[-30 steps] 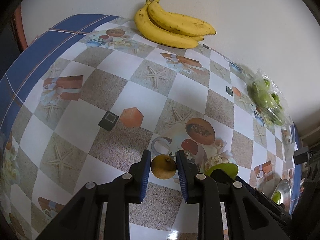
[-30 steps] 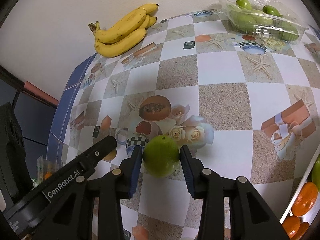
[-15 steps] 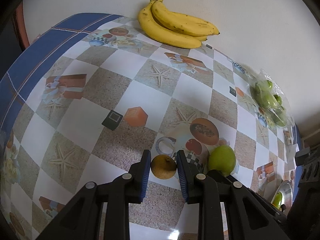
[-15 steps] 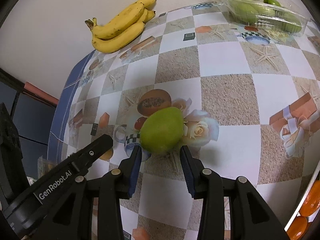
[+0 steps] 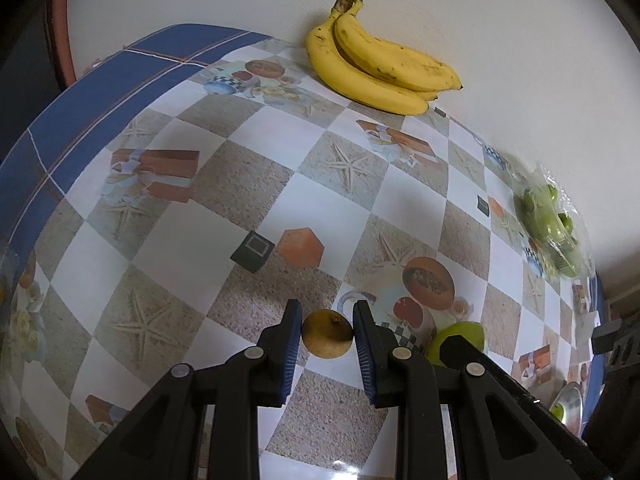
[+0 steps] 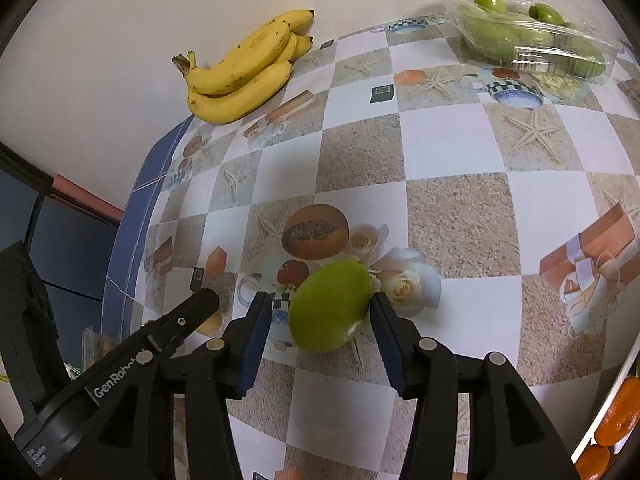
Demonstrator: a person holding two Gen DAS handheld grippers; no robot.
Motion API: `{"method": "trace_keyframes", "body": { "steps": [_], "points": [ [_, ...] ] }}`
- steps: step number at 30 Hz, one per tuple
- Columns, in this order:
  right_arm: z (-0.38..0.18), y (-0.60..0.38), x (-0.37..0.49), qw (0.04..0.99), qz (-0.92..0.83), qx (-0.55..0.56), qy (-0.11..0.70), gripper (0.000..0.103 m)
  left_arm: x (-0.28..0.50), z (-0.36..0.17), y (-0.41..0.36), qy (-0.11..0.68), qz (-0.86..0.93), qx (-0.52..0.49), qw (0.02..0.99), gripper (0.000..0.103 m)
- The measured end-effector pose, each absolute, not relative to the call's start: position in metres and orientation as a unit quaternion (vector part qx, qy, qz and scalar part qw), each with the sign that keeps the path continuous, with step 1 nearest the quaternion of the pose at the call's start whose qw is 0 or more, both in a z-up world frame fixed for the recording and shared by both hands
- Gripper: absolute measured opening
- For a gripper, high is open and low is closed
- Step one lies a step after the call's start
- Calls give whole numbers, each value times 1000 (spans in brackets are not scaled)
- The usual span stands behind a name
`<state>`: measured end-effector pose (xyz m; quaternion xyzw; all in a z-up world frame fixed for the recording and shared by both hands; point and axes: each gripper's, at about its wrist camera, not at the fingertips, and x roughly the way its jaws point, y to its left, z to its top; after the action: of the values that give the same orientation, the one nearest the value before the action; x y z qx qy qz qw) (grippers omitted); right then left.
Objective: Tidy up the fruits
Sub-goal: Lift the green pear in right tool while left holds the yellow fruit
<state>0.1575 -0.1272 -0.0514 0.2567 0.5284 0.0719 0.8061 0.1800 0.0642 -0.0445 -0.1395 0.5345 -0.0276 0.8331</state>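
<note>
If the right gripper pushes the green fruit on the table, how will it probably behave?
The green fruit is rounded and smooth, so it would probably roll or slip aside. It lies loose between the open fingers, so a one-sided push may send it out. It looks firm, not fragile.

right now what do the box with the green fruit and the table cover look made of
Box: looks like thin clear plastic, glossy; the green fruit shows through it and its rim catches light.
Table cover: probably wipeable vinyl or oilcloth; flat printed checks and starfish, faint sheen.
</note>
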Motion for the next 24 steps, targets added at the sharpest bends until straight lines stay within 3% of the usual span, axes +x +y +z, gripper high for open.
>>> {"method": "trace_keyframes", "body": {
  "steps": [10,12,13,24],
  "points": [
    [-57,-122,164,805,69,261,528,52,180,-46,64,535,-28,-136,833,28],
    [-57,-121,164,807,68,255,529,49,180,-46,63,535,-27,-134,834,28],
    [-57,-120,165,808,65,251,529,42,180,-45,63,535,-27,-134,834,28],
    [-45,-127,157,811,64,251,525,42,177,-33,61,525,-28,-124,841,28]
  ]
}}
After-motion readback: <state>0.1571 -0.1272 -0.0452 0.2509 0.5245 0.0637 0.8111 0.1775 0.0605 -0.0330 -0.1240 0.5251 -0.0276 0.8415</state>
